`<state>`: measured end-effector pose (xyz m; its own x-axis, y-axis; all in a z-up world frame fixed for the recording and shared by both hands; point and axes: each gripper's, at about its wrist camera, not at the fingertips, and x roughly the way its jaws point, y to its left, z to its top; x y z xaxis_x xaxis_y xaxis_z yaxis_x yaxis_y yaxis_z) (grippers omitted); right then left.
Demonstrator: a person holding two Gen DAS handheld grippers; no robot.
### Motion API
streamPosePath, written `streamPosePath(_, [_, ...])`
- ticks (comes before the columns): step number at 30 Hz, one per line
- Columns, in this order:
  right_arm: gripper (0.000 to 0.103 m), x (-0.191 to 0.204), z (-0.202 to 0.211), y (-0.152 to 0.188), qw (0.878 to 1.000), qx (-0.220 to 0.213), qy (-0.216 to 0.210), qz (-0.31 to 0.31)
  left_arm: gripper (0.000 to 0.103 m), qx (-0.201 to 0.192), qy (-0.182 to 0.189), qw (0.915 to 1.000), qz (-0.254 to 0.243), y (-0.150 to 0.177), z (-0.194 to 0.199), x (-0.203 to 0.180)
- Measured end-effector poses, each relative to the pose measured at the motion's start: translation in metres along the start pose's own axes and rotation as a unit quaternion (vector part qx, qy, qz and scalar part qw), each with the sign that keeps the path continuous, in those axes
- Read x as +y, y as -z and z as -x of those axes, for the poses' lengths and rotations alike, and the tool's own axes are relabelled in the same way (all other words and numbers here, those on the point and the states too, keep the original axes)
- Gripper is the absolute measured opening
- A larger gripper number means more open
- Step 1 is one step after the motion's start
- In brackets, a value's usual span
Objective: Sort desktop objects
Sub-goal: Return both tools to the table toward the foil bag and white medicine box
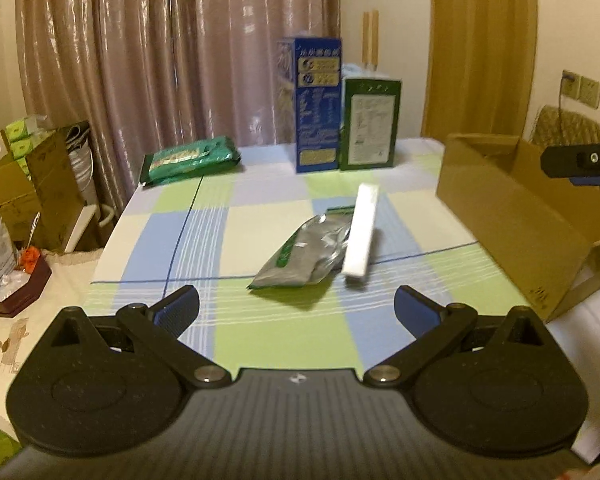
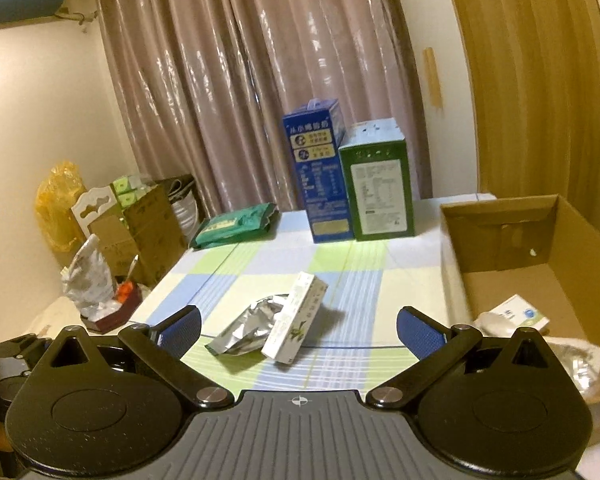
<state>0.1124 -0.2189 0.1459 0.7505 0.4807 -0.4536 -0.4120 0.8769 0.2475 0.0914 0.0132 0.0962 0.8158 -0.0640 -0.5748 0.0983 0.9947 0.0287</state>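
Sorting run mid-way, by my read; bench [image 1: 260, 232] under a checked cloth carries the leftovers; cardboard box [image 2: 512, 280] at 3 o'clock of the bench, open-topped, already holding a small white carton [image 2: 520, 314] and some crumpled wrap, so it looks like the drop bin; blue carton [image 2: 320, 176] and green carton [image 2: 380, 188] upright, touching side by side at 12 o'clock by the curtain; green packet [image 1: 192, 158] flat at 11 o'clock, well apart from the rest; silver foil pouch [image 1: 304, 252] lying mid-bench with the long white box [image 1: 362, 230] resting across its 3 o'clock edge, touching it; left gripper [image 1: 296, 312] released, jaws wide, nothing between them, hovering at 6 o'clock of the pouch; right gripper [image 2: 298, 330] also released and empty, aimed at the same pair from 6 o'clock, box beside it at 3 o'clock. Step in hand: likely reaching for the next item. Next move calls for lifting the white box first, since it overlaps the pouch; jaws across its narrow width, then carry to the cardboard box.
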Motion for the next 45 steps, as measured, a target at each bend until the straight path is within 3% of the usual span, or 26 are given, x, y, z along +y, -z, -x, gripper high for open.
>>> streamPosePath(6, [0.101,0.008,-0.038,0.01,1.0,0.023,-0.002,0.003,0.102,0.04,0.003,0.9992,-0.003,0.004,-0.032,0.019])
streamPosePath(25, [0.101,-0.012,-0.124,0.031,0.995,0.092,-0.012,-0.019,0.102,0.075,0.031,0.9966,0.011,0.008,-0.091,0.028])
streamPosePath(33, [0.101,-0.018,-0.154,0.027,0.994,0.105,-0.017,-0.019,0.102,0.072,0.026,0.9967,-0.025,-0.004,-0.115,0.025])
streamPosePath(39, [0.101,-0.022,-0.181,0.028,0.992,0.121,-0.031,-0.019,0.102,0.066,0.042,0.9967,-0.023,-0.017,-0.139,0.032])
streamPosePath(45, [0.089,-0.027,-0.21,0.028,0.99,0.126,-0.049,-0.028,0.102,0.066,0.051,0.9963,-0.025,-0.026,-0.166,0.035])
